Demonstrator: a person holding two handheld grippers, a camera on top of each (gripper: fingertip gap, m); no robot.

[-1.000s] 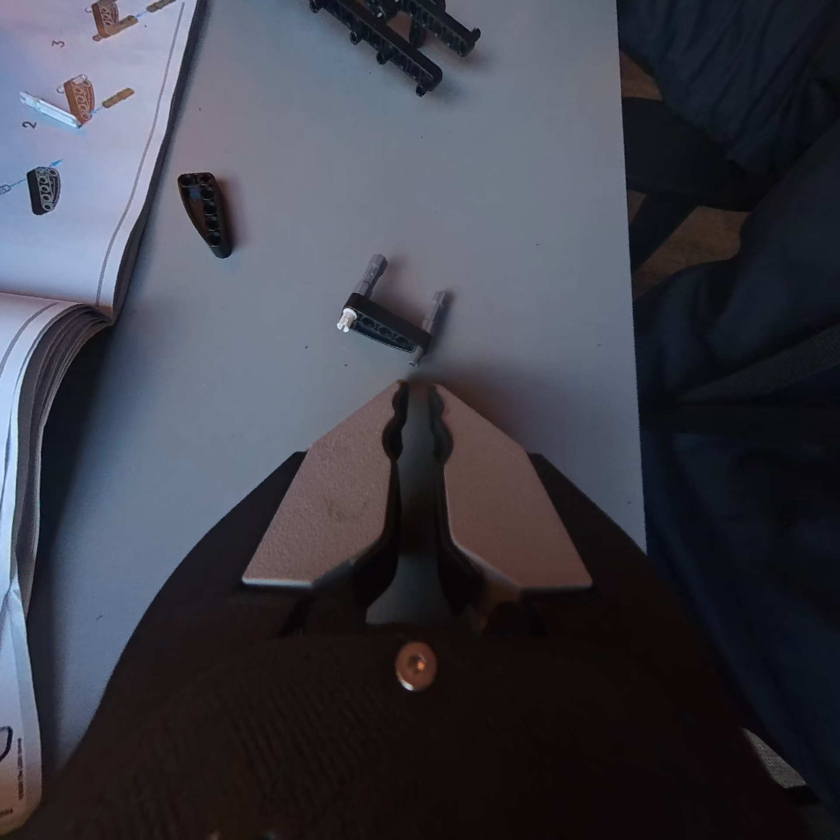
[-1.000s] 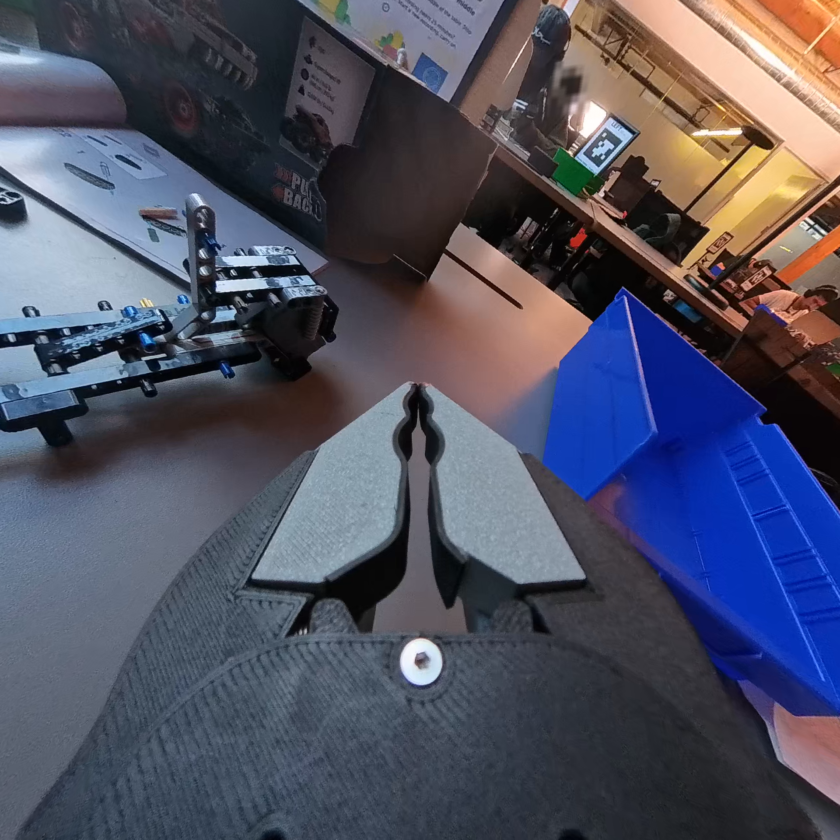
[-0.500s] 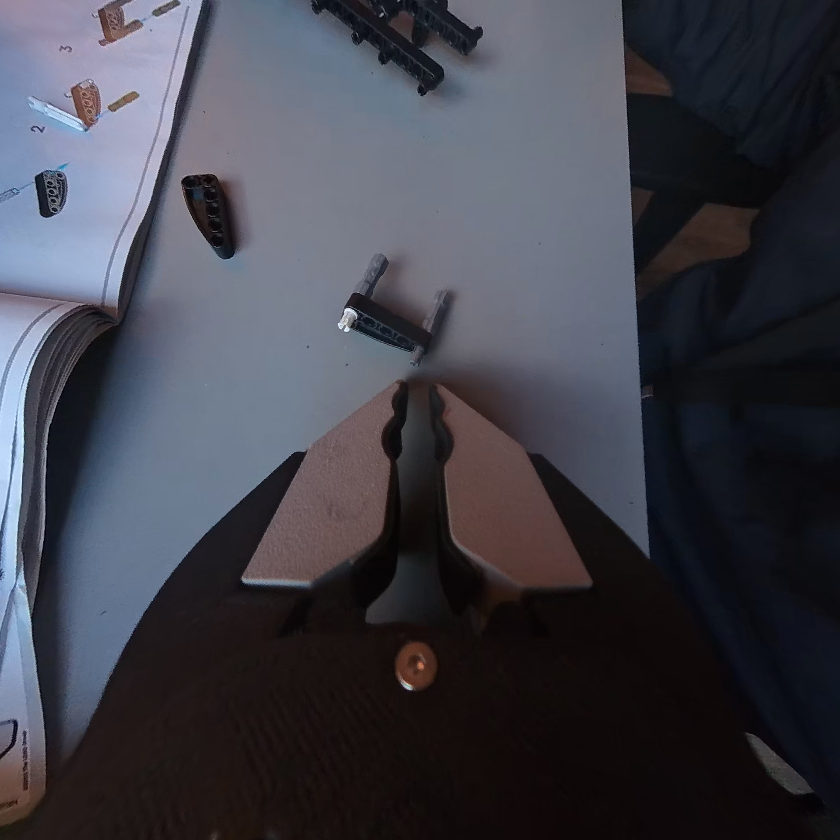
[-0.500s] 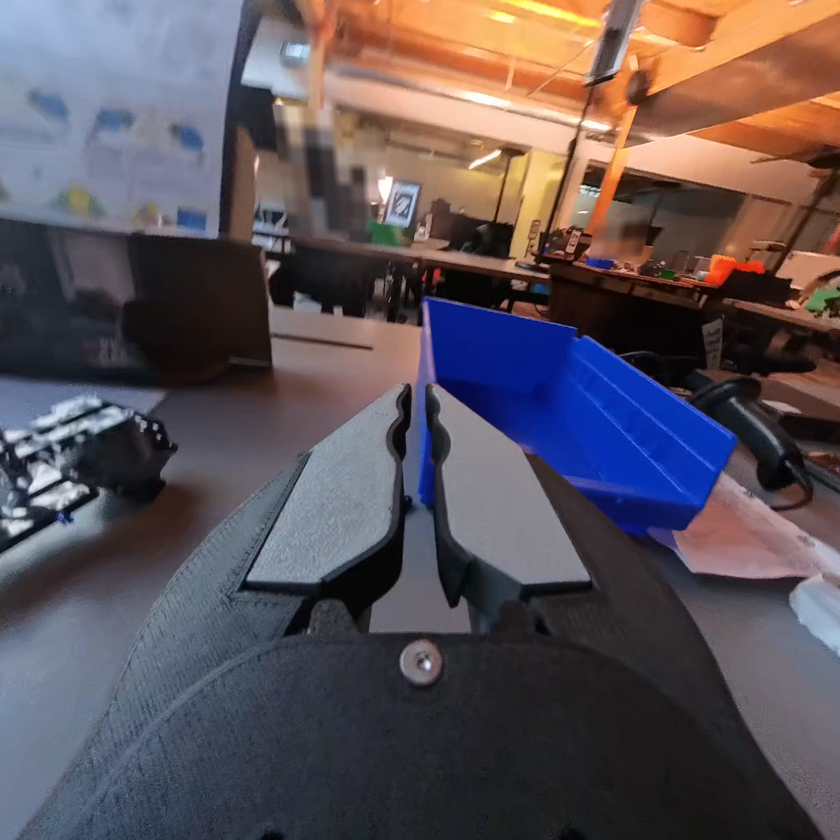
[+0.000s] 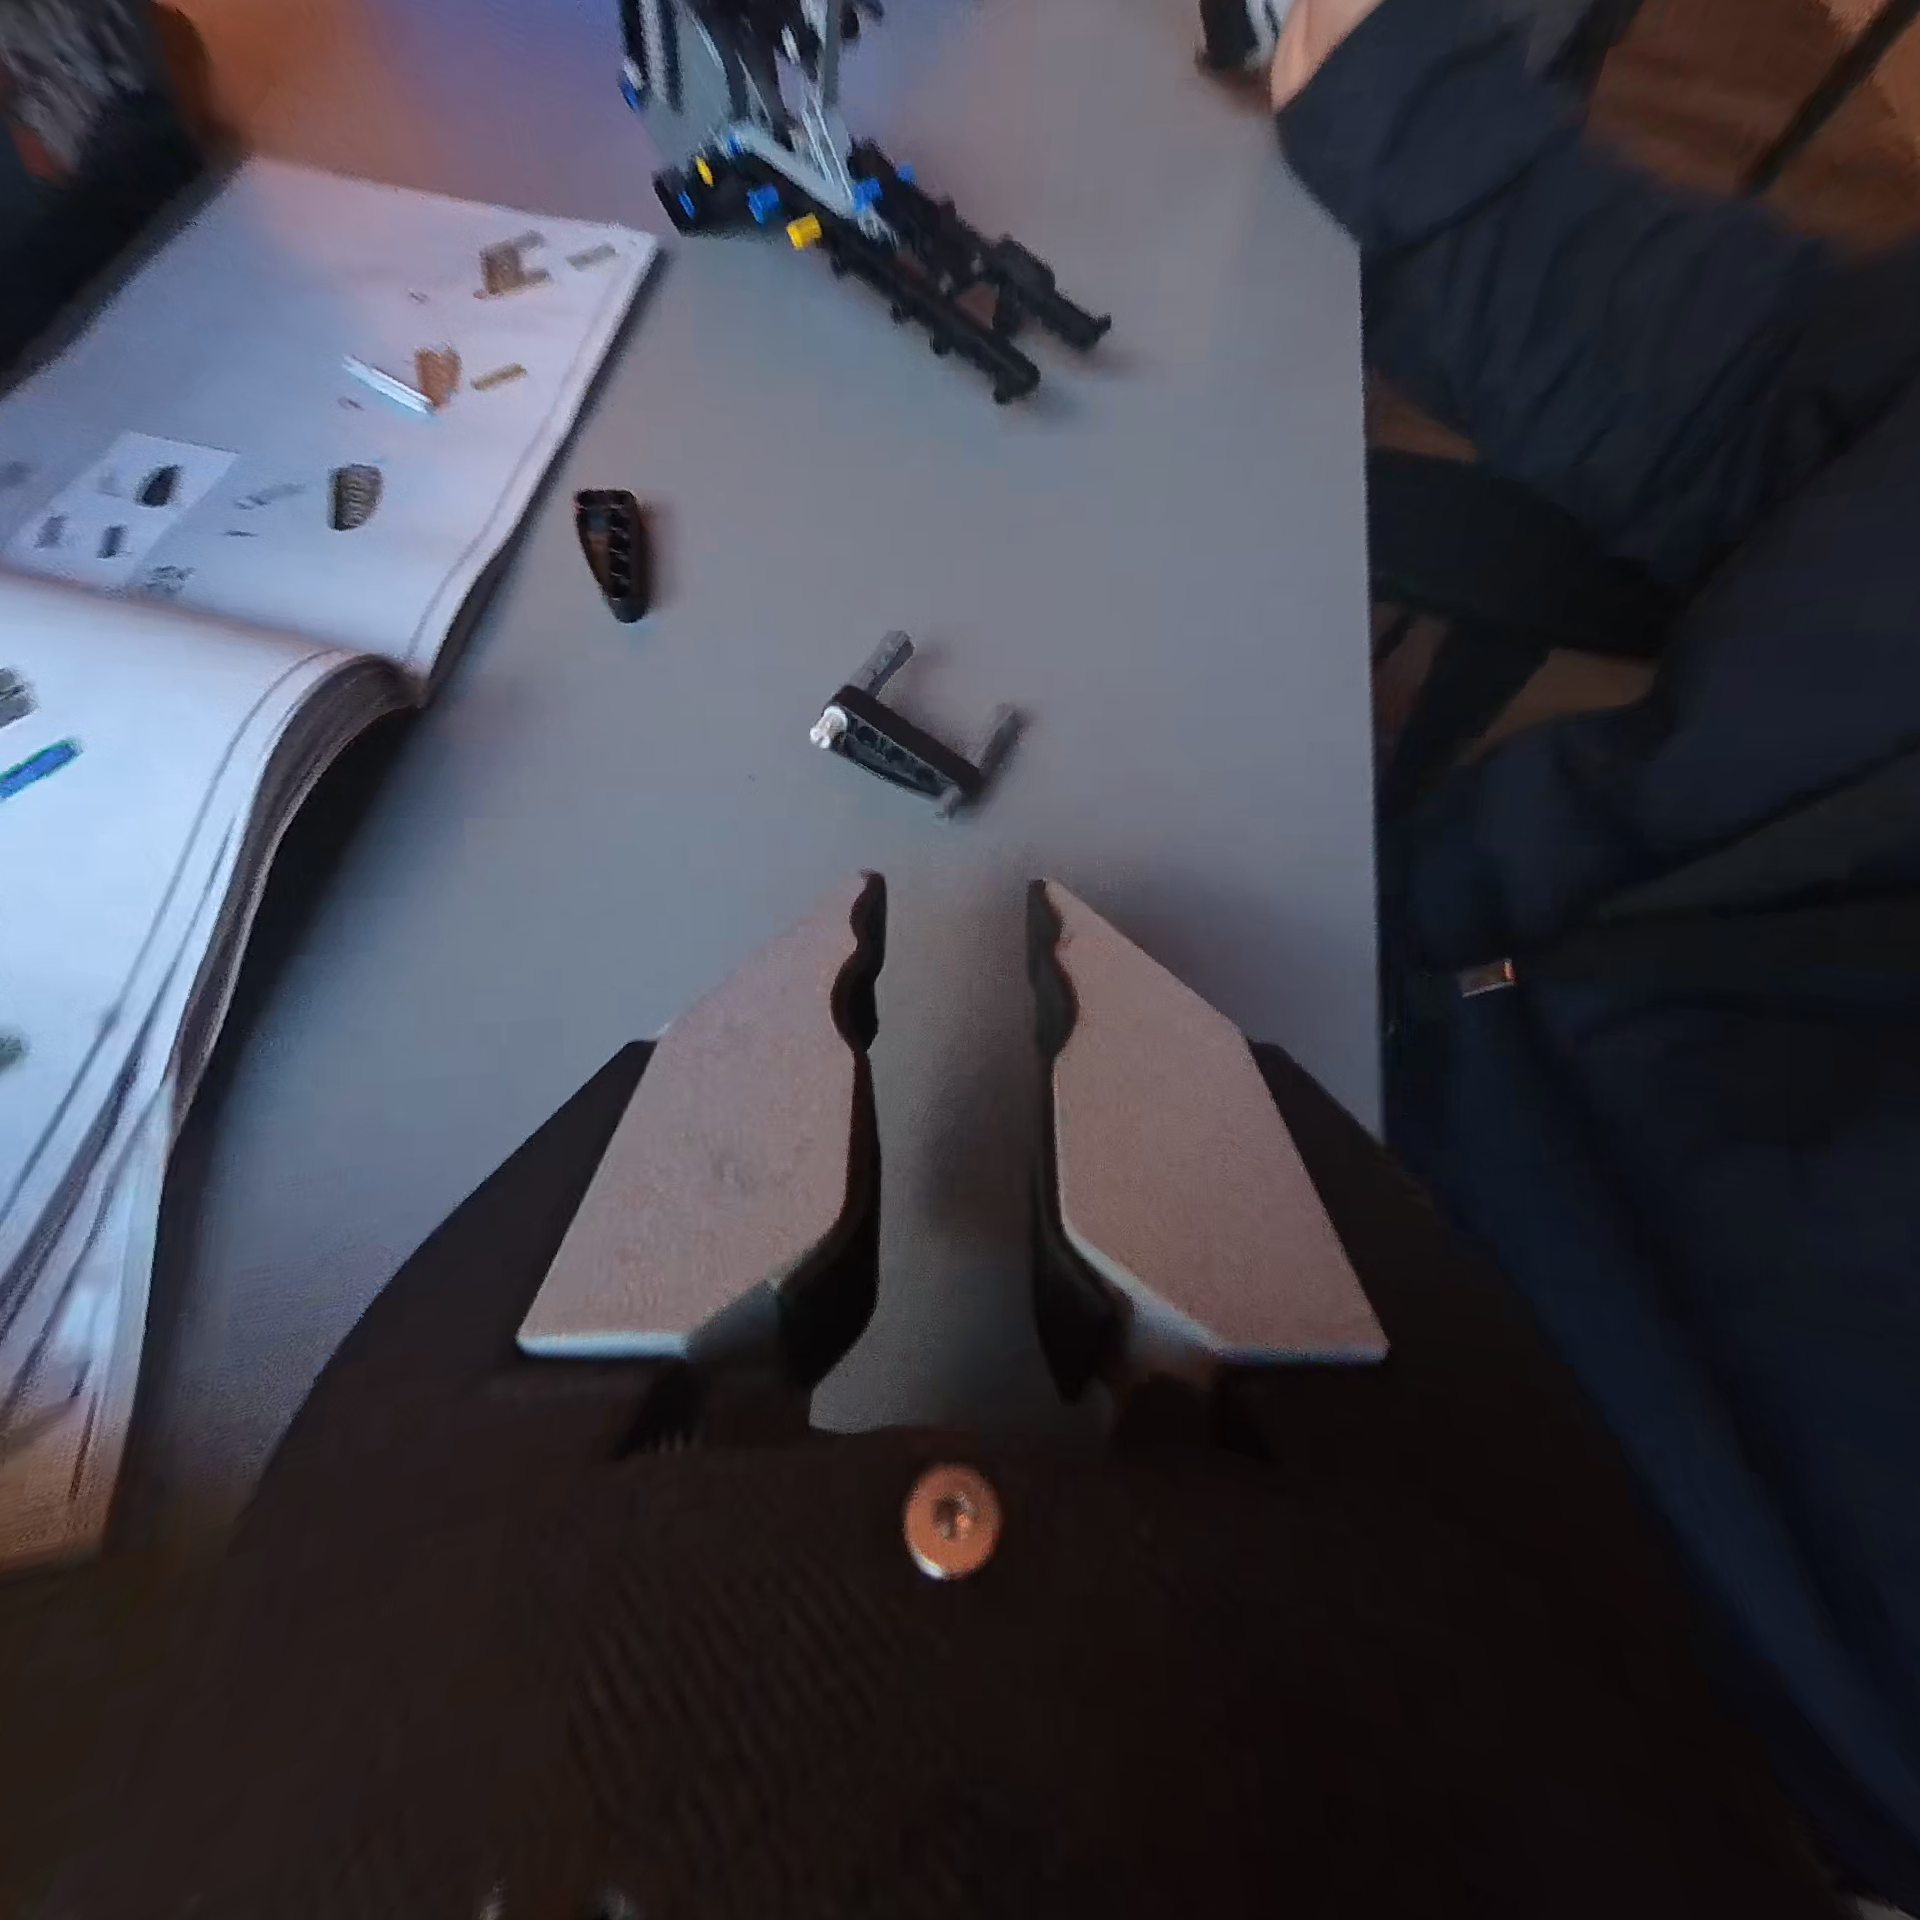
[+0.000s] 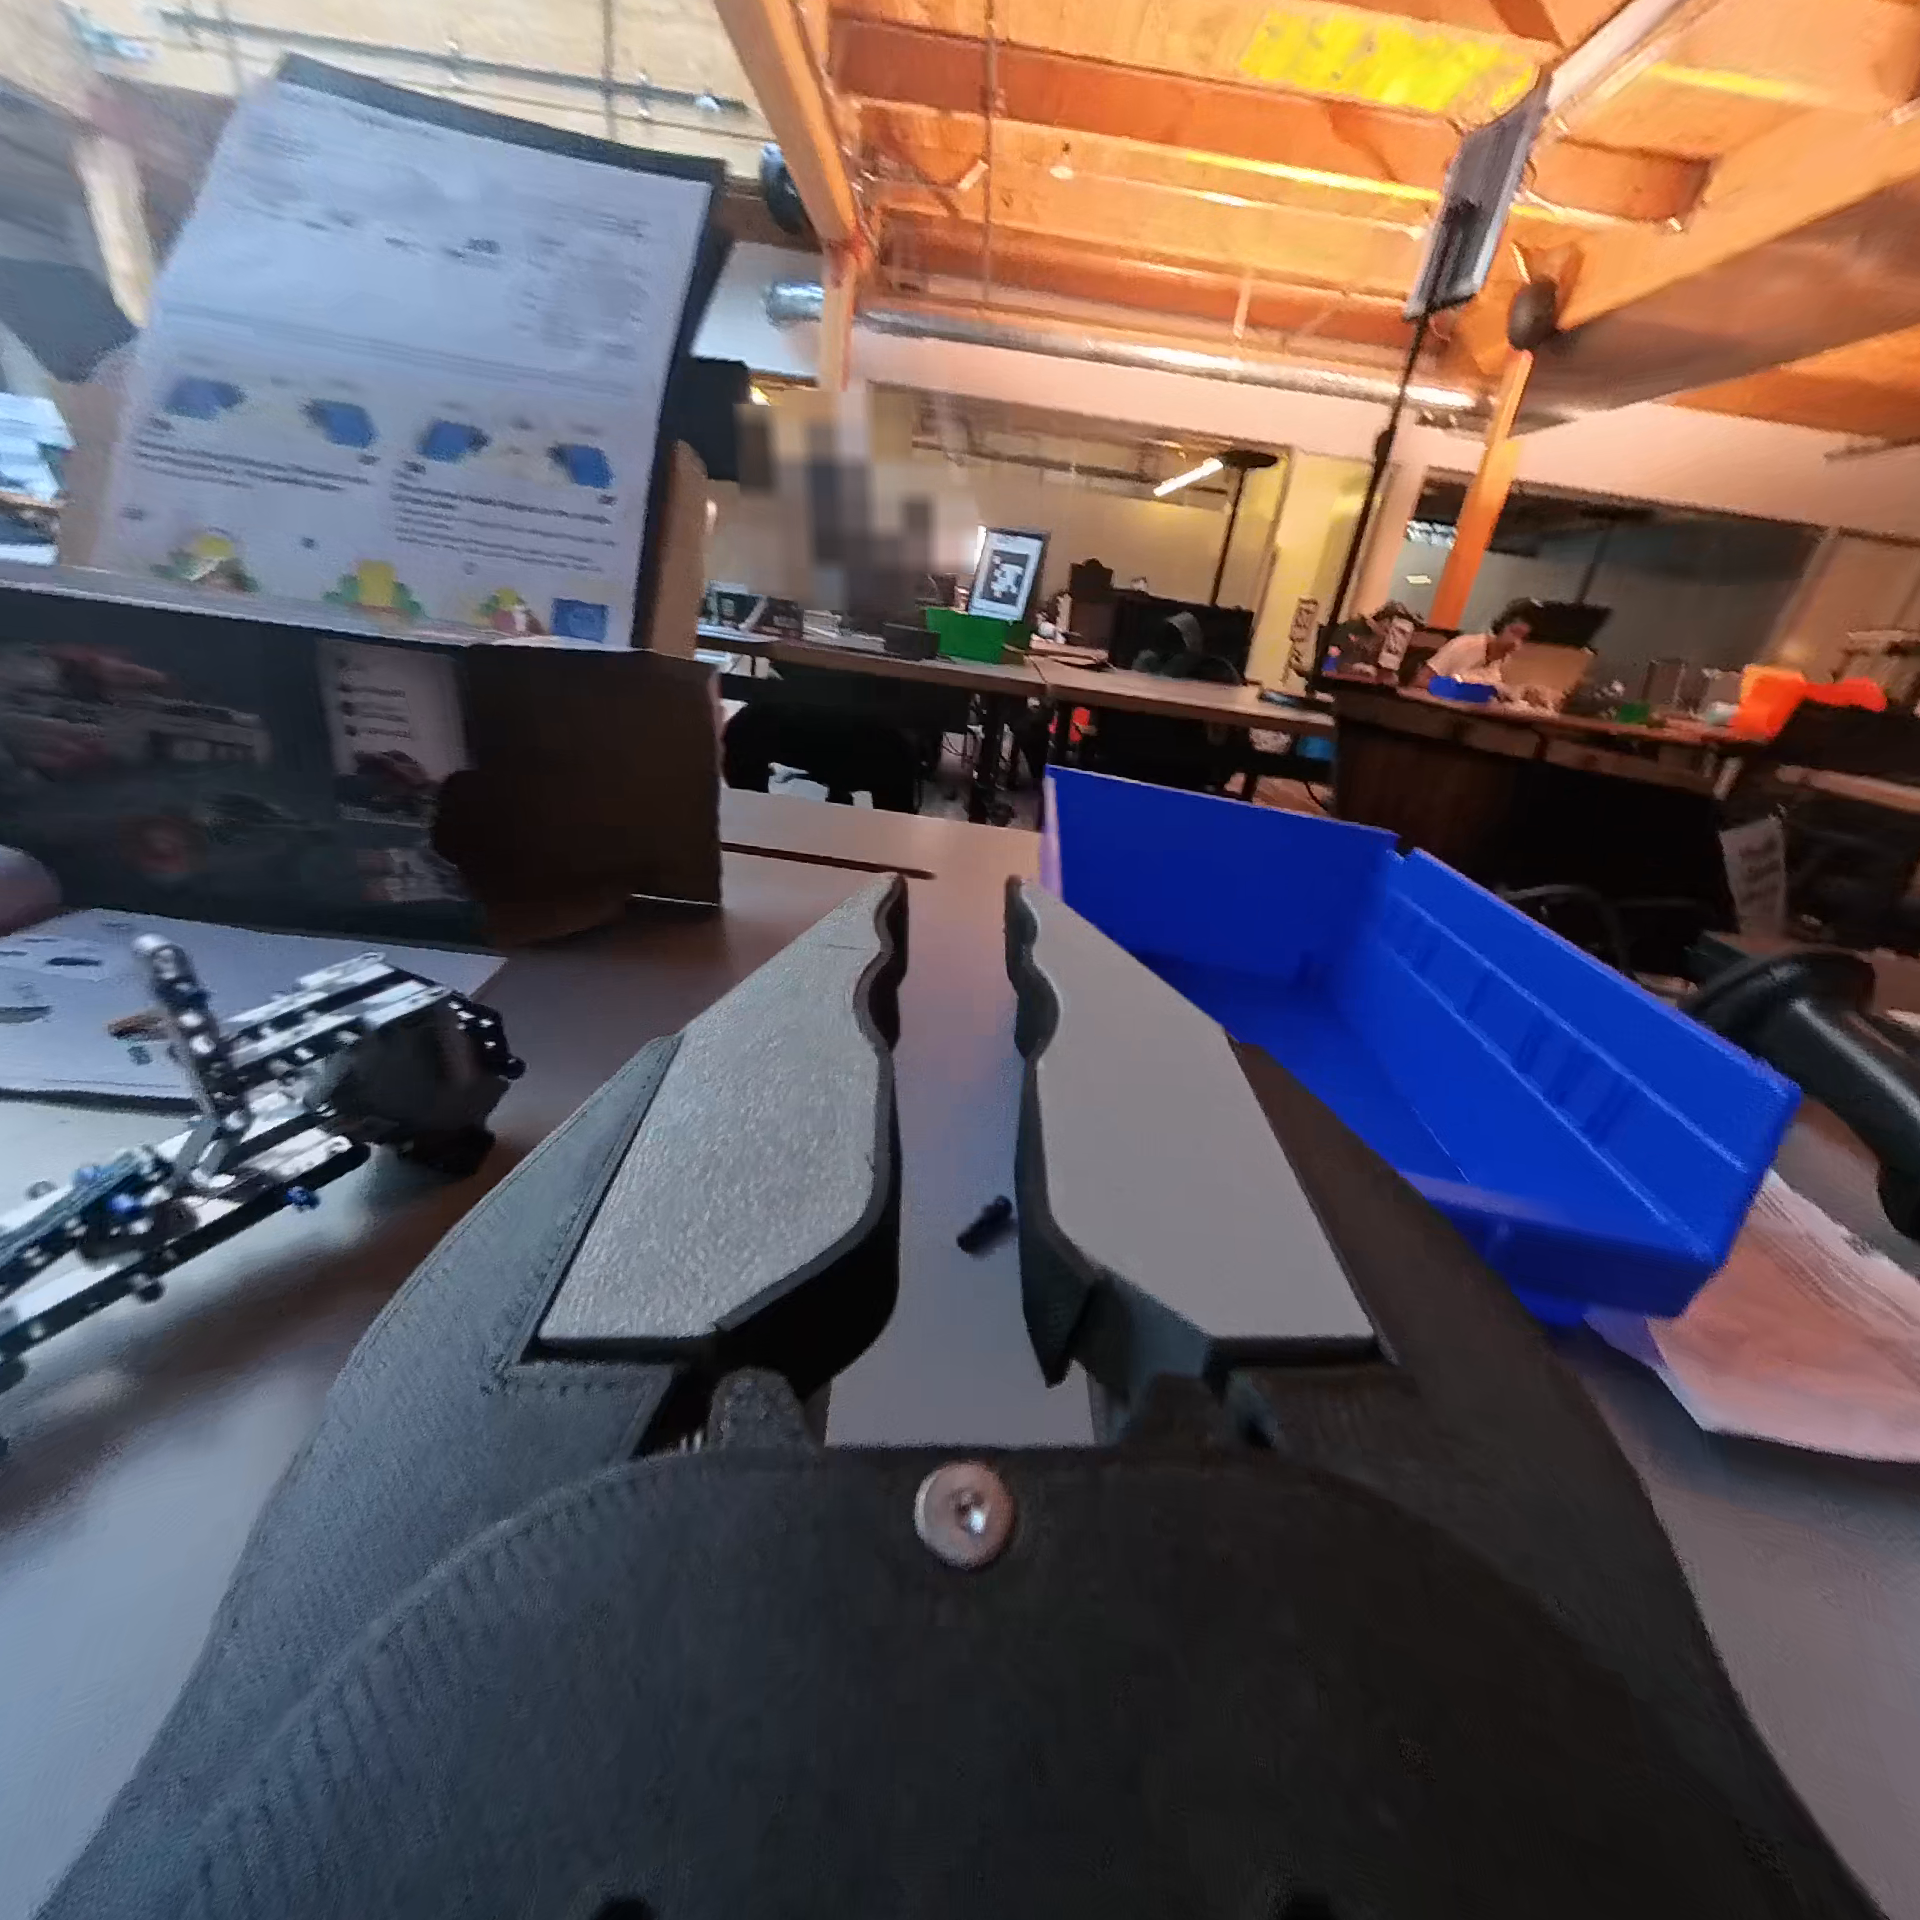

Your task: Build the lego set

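Both tongs agape, empty | left tongs (image 5: 954,896) just short of beam-with-pins (image 5: 906,740) | right tongs (image 6: 954,914)

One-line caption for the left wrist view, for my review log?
Open left gripper above the grey table, facing a small black beam with grey pins; instruction booklet at left.

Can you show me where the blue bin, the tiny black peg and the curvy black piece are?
blue bin (image 6: 1538,1049): right wrist view, inner side wall.
tiny black peg (image 6: 983,1223): right wrist view, its middle.
curvy black piece (image 5: 615,555): left wrist view, its holed face.
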